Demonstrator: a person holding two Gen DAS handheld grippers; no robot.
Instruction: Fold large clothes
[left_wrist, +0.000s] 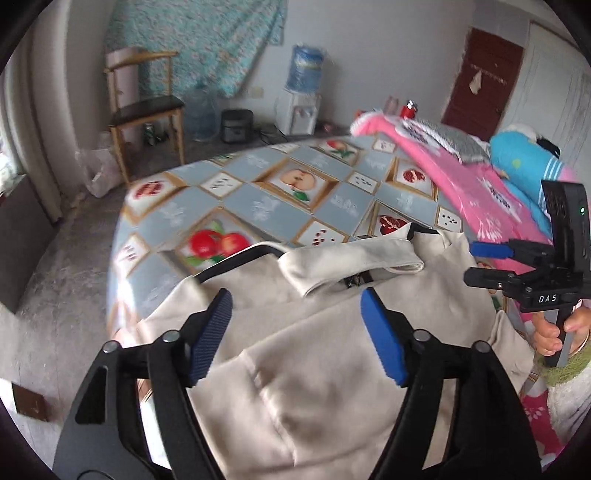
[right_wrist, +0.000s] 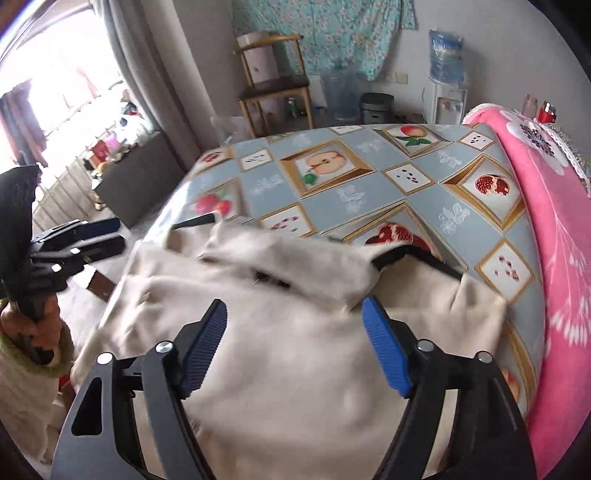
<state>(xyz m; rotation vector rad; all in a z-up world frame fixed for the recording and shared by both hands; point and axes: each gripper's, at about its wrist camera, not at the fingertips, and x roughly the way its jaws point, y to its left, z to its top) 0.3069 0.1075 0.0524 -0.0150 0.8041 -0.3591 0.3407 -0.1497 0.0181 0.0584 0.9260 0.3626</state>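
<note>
Left gripper and right gripper: both wide open, empty, above one cream garment on table.

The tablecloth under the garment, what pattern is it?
Grey-blue tablecloth with framed fruit pictures in a diamond grid; clearest in the right wrist view.

Both tongs spread wide above cream garment, nothing between their fingers. Beyond garment's far edge, bare fruit-print worktop gives open passage. Pink blanket piled along worktop's right side blocks that flank, blue plush toy on top. Chair well clear, across floor.
</note>
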